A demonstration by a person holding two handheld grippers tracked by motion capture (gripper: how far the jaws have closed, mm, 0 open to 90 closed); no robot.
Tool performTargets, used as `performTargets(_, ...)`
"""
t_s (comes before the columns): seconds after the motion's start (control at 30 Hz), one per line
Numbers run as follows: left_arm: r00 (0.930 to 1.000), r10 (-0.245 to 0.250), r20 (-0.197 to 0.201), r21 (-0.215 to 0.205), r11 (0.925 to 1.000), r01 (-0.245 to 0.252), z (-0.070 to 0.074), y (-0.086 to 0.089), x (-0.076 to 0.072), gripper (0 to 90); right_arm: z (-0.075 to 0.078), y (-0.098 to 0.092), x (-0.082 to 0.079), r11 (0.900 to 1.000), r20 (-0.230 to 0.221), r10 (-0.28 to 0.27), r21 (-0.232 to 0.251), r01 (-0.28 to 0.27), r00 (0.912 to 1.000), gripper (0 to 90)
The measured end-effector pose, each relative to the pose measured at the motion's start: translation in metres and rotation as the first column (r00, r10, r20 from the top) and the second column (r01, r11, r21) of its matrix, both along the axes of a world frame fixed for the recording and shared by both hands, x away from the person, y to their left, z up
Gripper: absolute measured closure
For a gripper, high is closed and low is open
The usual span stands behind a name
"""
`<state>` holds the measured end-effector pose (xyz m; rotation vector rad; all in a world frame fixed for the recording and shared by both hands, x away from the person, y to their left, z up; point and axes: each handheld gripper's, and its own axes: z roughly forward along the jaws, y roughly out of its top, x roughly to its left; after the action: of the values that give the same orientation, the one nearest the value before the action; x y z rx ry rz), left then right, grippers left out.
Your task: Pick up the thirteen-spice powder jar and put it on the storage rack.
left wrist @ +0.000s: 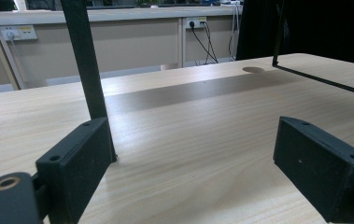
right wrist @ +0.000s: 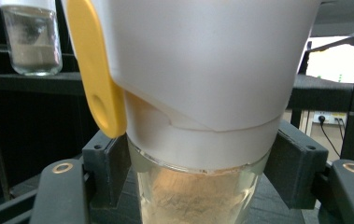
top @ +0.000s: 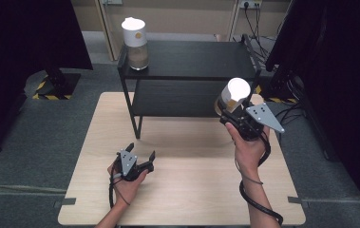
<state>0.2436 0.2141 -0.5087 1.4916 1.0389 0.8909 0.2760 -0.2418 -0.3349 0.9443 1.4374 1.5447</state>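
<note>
- Right gripper (top: 234,115) pinching jar (top: 235,96), lifted off bench (top: 187,190).
- Left gripper (top: 141,156) spread, resting at bench's 7 o'clock.
- Second jar (top: 135,43) on shelf (top: 192,59), 11 o'clock.

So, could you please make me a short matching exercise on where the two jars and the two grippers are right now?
Things:
1. jar with the yellow tab
2. second jar
3. left gripper
4. right gripper

Places or states:
a. open, low over the table
b. standing on the top of the black shelf
c. shut on a jar
d. held up at the shelf's right end

Pairs: 1-d, 2-b, 3-a, 4-c
</note>
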Motion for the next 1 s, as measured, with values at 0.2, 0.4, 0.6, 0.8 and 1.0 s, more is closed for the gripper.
performTargets(0.2,1.0,0.0,-0.001,0.0,1.0,0.0,0.0,0.0,0.0,11.3,0.007,0.001,0.0,1.0,0.019,0.001,0.002,-0.001,0.9998,30.9)
performTargets(0.4,1.0,0.0,0.0,0.001,1.0,0.0,0.0,0.0,0.0,11.3,0.015,0.001,0.001,1.0,0.033,-0.002,0.008,0.002,0.9994,30.9)
performTargets(0.6,1.0,0.0,0.0,0.001,1.0,0.0,0.0,0.0,0.0,11.3,0.023,0.001,0.002,1.0,0.051,-0.002,0.013,0.002,0.9987,31.0)
performTargets(0.8,1.0,0.0,-0.001,0.0,1.0,0.0,0.0,0.0,0.0,11.3,0.031,0.001,0.003,1.0,0.064,-0.006,0.022,0.004,0.9979,30.9)
performTargets(1.0,1.0,-0.001,-0.001,0.001,1.0,0.001,0.0,0.0,0.0,11.3,0.039,0.002,0.004,1.0,0.078,-0.008,0.025,0.006,0.9969,31.0)
